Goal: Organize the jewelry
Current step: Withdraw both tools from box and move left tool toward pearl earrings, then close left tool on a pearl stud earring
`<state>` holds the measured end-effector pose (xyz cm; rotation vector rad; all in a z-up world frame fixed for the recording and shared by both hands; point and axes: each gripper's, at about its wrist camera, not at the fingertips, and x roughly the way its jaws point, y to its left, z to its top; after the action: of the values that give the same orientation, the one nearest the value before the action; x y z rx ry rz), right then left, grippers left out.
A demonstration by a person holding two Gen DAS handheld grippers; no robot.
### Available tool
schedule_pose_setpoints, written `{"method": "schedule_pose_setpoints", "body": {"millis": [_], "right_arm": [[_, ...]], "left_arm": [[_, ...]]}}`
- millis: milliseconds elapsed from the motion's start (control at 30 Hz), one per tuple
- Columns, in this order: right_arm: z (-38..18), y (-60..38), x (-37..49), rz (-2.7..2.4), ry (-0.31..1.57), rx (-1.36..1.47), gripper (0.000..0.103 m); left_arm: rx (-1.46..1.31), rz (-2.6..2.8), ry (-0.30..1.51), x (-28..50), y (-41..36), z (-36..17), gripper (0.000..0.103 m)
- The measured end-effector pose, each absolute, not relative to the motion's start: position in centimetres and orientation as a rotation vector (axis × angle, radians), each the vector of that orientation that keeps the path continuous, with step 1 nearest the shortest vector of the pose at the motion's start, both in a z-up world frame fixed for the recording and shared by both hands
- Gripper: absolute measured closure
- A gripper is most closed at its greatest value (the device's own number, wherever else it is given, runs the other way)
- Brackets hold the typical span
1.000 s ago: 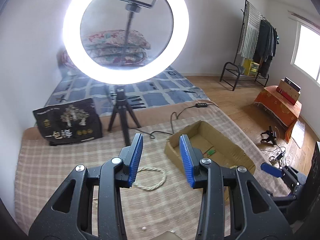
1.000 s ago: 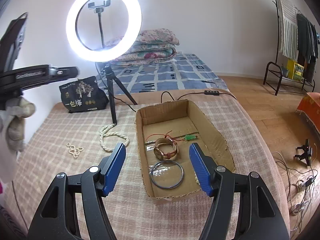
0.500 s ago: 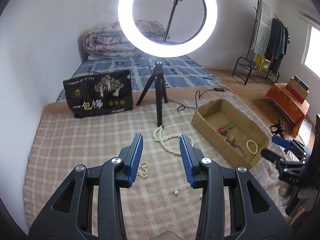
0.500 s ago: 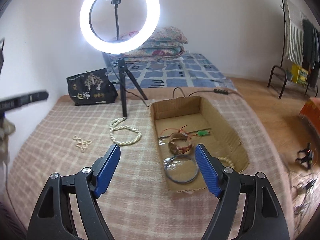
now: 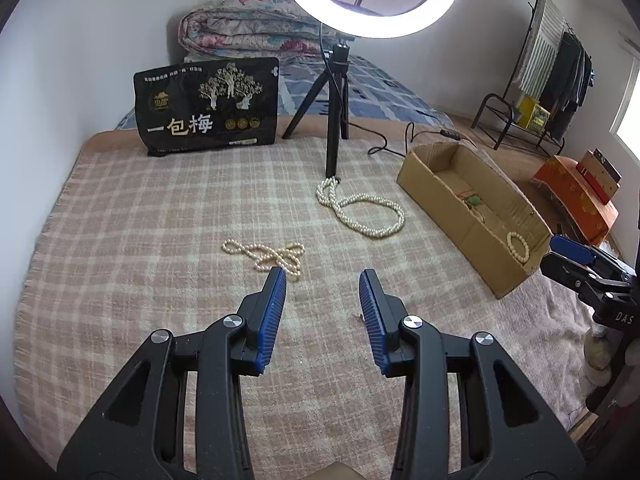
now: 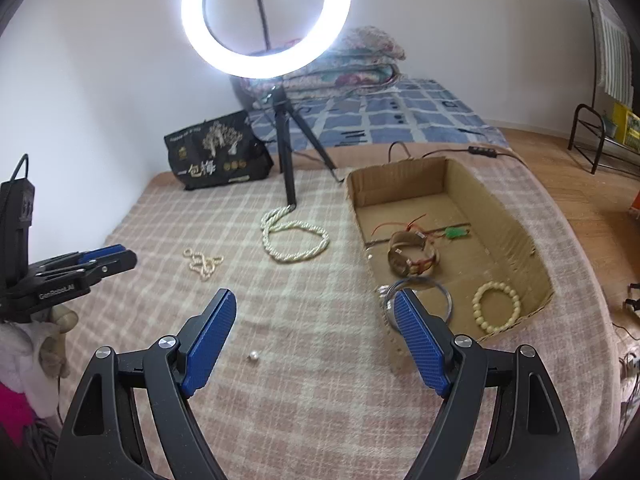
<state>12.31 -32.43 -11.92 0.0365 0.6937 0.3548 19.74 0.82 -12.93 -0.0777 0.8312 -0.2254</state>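
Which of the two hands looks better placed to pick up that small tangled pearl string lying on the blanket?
Probably the left gripper: its open jaws point right at the small pearl string, just ahead of them. The right gripper, also open, sits by the cardboard box, farther off.

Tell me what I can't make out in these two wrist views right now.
- Left wrist view: the near wall of the cardboard box hides most of its contents; only the bead bracelet and a green piece show.
- Left wrist view: the small bead is mostly hidden by the left gripper; the right wrist view shows it, too small to identify.
- Right wrist view: a right gripper finger covers part of the metal bangle.
- Both views: the ring light is cut off by the top edge.
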Motion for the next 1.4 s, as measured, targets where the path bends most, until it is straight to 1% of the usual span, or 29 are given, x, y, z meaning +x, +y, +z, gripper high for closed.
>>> {"method": "schedule_pose_setpoints", "body": {"millis": [433,467,533,567,633,667,700,833,933,1200,1300,1400], "right_arm": [[-15.0,-29.4,11.9,0.449,0.739,-0.056,0.023],[-15.2,-29.1,11.8,0.461,0.743,-0.068,0.025],[-15.8,-28.5,11.9,0.485,0.758,-0.096,0.034],[-16.1,-28.2,11.9,0.497,0.768,-0.109,0.036],[-16.7,-27.7,11.9,0.524,0.786,-0.126,0.046],[-17.2,-27.3,11.9,0.546,0.802,-0.138,0.048],[-17.5,-27.1,11.9,0.555,0.809,-0.144,0.053],[-18.8,-26.1,11.9,0.602,0.838,-0.178,0.065],[-19.4,-25.6,11.9,0.627,0.852,-0.192,0.069],[-19.9,-25.3,12.2,0.633,0.861,-0.204,0.07],[-20.3,-25.4,12.5,0.634,0.87,-0.203,0.073],[-20.6,-25.3,12.8,0.636,0.875,-0.202,0.074]], "left_arm": [[-0.061,-0.268,0.894,19.7,-0.7,-16.5,0.065],[-0.06,-0.271,0.897,19.7,-0.8,-16.7,0.065],[-0.054,-0.28,0.906,19.8,-1.2,-17.2,0.065],[-0.049,-0.285,0.91,19.8,-1.5,-17.4,0.065],[-0.042,-0.295,0.918,19.9,-1.9,-17.8,0.065],[-0.04,-0.298,0.92,19.9,-2.1,-17.8,0.065],[-0.038,-0.304,0.923,20.0,-2.3,-18.0,0.065],[-0.025,-0.321,0.936,20.1,-3.2,-18.7,0.065],[-0.011,-0.33,0.944,20.3,-3.9,-19.2,0.065],[0.009,-0.332,0.971,21.3,-4.7,-20.8,0.065],[0.013,-0.331,0.979,21.7,-5.0,-21.3,0.065],[0.021,-0.33,0.984,22.1,-5.2,-21.7,0.065]]}}
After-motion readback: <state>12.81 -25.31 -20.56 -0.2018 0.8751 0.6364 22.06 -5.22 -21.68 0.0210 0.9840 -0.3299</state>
